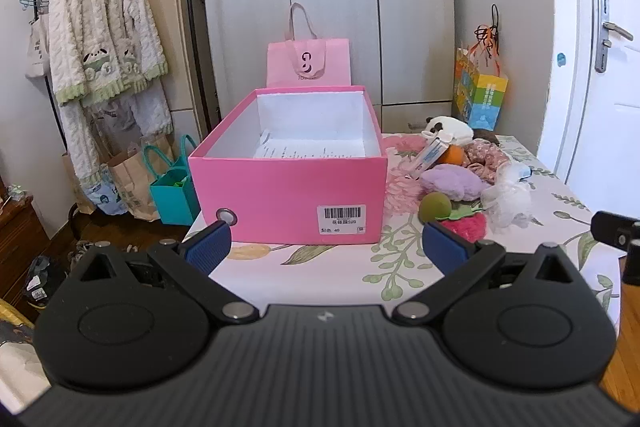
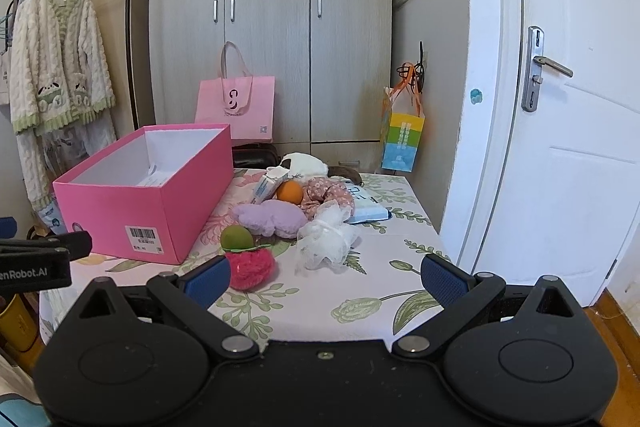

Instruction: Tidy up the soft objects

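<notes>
Left wrist view: left gripper point(image 1: 326, 247) spread wide at bottom of frame, nothing between the blue pads point(image 1: 210, 247), hovering above the floral tablecloth point(image 1: 352, 267). Pink box point(image 1: 286, 187) sits centre frame, lid off, some white paper lying inside. Soft pile is right of centre, just beside the box: purple plush point(image 1: 452, 183), green ball point(image 1: 435, 206), magenta fuzzy piece point(image 1: 466, 227), white mesh pouf point(image 1: 506, 203), orange ball point(image 1: 454, 155), floral fabric point(image 1: 486, 155), white plush point(image 1: 450, 129) at the back.

Right wrist view: right gripper point(image 2: 325, 281) also released, jaws wide, empty, low centre. Magenta piece point(image 2: 250, 269) is just ahead of its left finger, green ball point(image 2: 237, 238) touching its top. Mesh pouf point(image 2: 326, 243) mid-frame; box point(image 2: 148, 199) at left. Left tool's tip pokes in at the left edge.
</notes>
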Tool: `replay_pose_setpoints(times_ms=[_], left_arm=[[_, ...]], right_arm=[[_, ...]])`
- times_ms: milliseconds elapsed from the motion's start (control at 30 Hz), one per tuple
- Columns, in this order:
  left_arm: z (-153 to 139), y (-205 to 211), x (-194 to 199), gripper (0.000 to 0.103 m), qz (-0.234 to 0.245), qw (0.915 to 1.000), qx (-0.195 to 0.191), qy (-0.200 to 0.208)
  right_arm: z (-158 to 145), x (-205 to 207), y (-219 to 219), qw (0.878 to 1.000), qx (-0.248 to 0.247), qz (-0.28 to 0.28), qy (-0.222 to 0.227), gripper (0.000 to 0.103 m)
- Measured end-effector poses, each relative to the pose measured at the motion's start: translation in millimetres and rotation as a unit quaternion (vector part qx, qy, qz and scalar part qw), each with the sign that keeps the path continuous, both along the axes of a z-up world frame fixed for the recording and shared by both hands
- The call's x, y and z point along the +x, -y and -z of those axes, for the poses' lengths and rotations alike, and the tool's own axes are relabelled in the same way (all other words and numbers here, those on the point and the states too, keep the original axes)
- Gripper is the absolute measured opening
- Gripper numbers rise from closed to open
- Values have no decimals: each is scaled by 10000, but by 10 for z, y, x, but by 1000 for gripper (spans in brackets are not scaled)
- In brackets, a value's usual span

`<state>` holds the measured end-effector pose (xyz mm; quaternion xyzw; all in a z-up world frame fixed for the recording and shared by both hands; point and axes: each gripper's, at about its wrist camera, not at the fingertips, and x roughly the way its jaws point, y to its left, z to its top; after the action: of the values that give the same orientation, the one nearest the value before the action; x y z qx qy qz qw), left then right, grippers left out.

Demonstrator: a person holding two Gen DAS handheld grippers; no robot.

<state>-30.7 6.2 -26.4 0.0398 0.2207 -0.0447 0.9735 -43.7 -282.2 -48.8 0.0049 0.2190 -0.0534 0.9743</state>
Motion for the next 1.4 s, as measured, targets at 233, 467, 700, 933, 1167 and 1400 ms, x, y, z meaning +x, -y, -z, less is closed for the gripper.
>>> replay_pose_setpoints(times_ms=[233,467,700,933,1167,1400], left_arm=[[-104,4,28,103,30,9994,-281,194],[-49,227,266,103,5,9992,21,393],[378,382,672,103,675,9959,-583,-131],[683,737,889,102,1294,9912,-293,16],[908,1019,1088,100,1537,9879,-79,-175],[992,1180,1173,76,1746,9837,353,-263]], right_arm=[[-102,-29,49,9992,-110,-106,364,103],[-165,74,254,9910,-53,-700,1138,103],[45,550,536,9903,530,-1066,716,102],[339,1020,598,9879,664,-1359,354,92],[603,1464,664,9865,733,-1466,21,88],[844,1837,825,9816,1166,-1479,-300,81]])
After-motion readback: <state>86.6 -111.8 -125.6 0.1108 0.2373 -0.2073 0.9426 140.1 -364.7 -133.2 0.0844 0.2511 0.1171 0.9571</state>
